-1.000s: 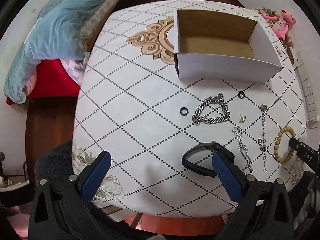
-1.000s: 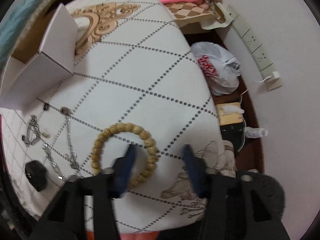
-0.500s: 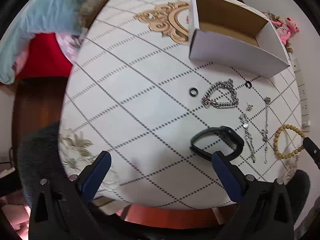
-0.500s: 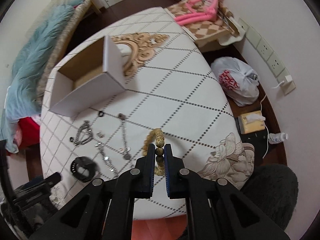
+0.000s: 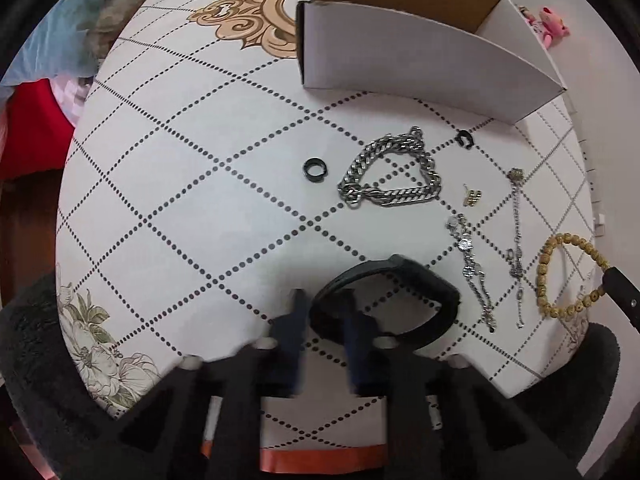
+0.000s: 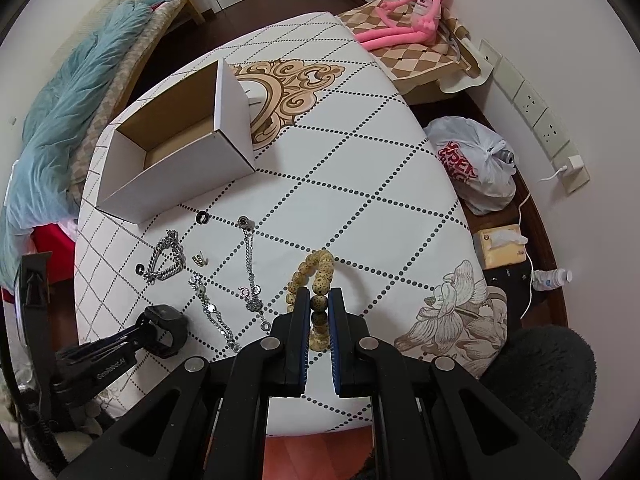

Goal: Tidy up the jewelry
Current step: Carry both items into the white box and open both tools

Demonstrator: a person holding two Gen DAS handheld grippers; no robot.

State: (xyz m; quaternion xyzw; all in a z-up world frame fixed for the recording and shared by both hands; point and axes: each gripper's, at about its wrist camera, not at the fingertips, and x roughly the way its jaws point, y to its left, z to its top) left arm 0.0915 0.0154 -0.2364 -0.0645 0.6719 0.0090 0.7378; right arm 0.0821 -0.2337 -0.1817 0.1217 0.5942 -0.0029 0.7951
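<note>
My right gripper (image 6: 319, 300) is shut on the wooden bead bracelet (image 6: 316, 276), whose far part hangs folded above the table. The bracelet also shows in the left wrist view (image 5: 560, 276). My left gripper (image 5: 324, 312) is closing around the near end of the black wristband (image 5: 392, 300), also seen in the right wrist view (image 6: 164, 330); its fingers are blurred. The open white box (image 5: 420, 52) stands at the back, empty. A steel chain bracelet (image 5: 392, 176), a black ring (image 5: 315, 169), a small black clip (image 5: 464, 139), gold earrings (image 5: 472, 197) and two thin silver chains (image 5: 472, 268) lie in front of it.
The round quilted table (image 6: 340, 200) ends close below both grippers. A pink plush toy (image 6: 408, 12) lies on a checked cushion behind it. A plastic bag (image 6: 476, 168), tissue box (image 6: 500, 246) and bottle sit on the floor at the right. Blue bedding (image 6: 72, 112) lies to the left.
My right gripper shut on the bead bracelet and lifted it. My left gripper moved to the wristband and its fingers have come together from wide open.
</note>
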